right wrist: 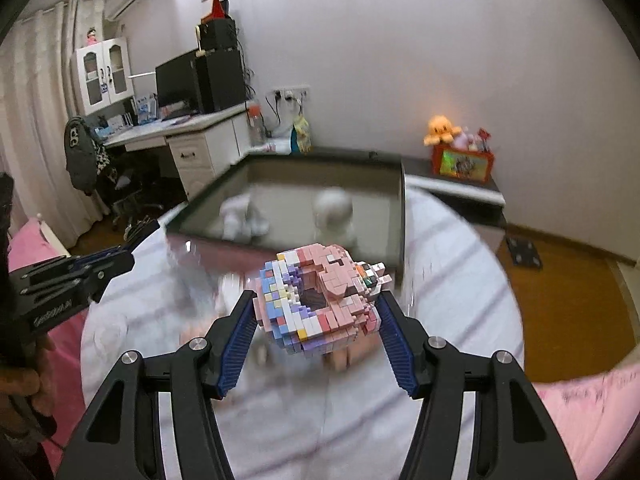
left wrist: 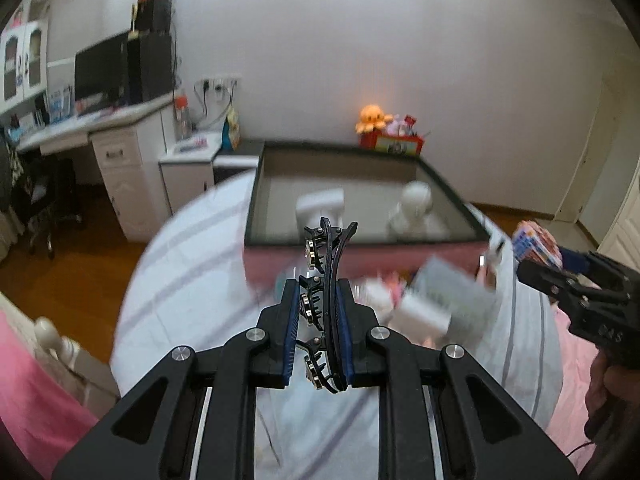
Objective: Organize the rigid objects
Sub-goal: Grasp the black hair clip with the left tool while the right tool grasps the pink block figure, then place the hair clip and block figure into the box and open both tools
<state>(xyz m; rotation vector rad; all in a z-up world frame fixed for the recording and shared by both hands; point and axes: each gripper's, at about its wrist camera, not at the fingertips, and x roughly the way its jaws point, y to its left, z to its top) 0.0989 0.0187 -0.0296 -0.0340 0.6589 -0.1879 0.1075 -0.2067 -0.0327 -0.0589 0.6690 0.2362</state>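
Gripping a black hair clip [left wrist: 326,304], the left gripper [left wrist: 318,312] has its jaws pinched on it, w/ the clip standing upright between the blue pads. Right gripper [right wrist: 316,312] holds a pink-and-blue block model [right wrist: 320,300], jaws closed against both sides. Both hover over a white striped cloth [right wrist: 452,280]. Behind sits a dark-rimmed tray [right wrist: 400,216] w/ two blurred white figures inside.
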